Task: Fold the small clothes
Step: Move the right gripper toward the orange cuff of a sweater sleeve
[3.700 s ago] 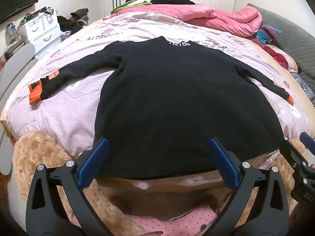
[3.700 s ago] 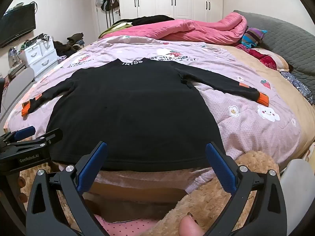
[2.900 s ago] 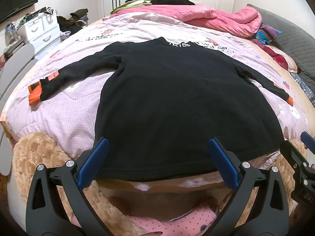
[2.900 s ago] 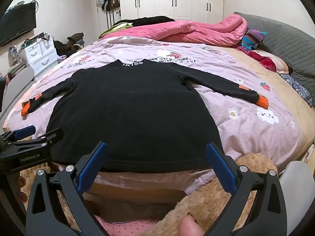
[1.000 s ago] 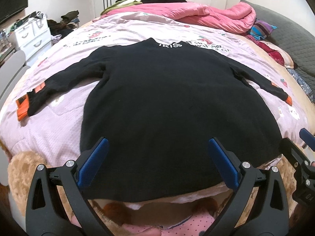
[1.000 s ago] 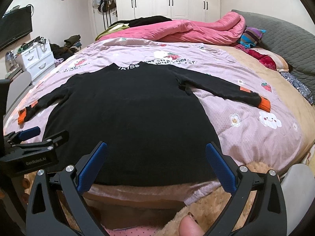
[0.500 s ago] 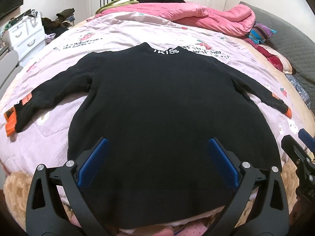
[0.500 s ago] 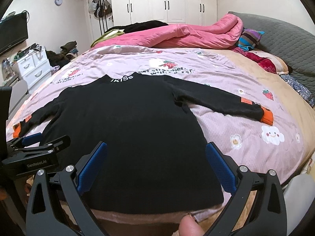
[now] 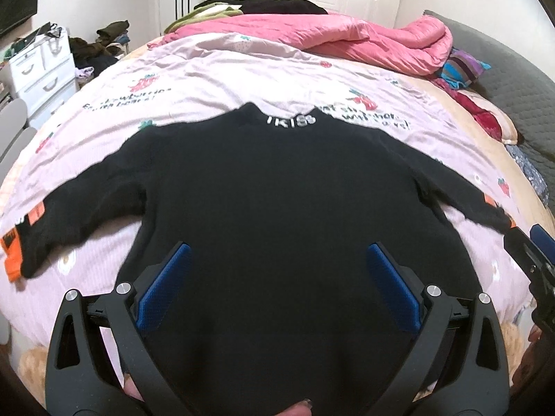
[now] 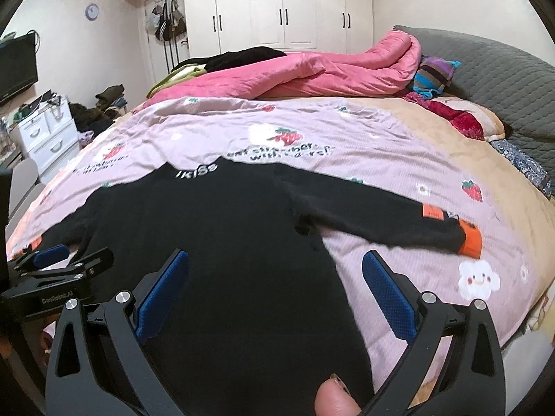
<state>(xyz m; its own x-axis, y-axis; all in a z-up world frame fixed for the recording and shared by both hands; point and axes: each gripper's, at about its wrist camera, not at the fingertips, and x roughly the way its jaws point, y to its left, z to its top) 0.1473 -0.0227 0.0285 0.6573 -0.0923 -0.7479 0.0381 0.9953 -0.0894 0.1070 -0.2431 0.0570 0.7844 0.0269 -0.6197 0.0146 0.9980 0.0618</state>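
Observation:
A small black sweater (image 9: 277, 208) (image 10: 222, 235) with white lettering at the collar lies flat on the bed, sleeves spread wide. Its left cuff (image 9: 12, 253) and right cuff (image 10: 470, 241) are orange. My left gripper (image 9: 277, 277) hovers open over the sweater's lower middle, blue pads wide apart. My right gripper (image 10: 275, 280) is open above the sweater's right lower half, one pad over the black cloth and one over the sheet. Neither holds anything. The left gripper (image 10: 66, 263) shows at the left edge of the right wrist view; the right gripper (image 9: 534, 256) shows at the right edge of the left wrist view.
A lilac strawberry-print sheet (image 10: 312, 138) covers the bed. A pink quilt (image 10: 295, 76) is heaped at the far side, with pillows (image 10: 433, 72) and a grey headboard (image 10: 503, 69) at right. White drawers (image 9: 38, 69) and clothes piles stand left. A fingertip (image 10: 334, 398) shows at the bottom.
Both grippers have moved forward over the bed, from the sweater's hem to above its body. The brown plush blanket at the bed's edge has dropped out of view. Both stay open.

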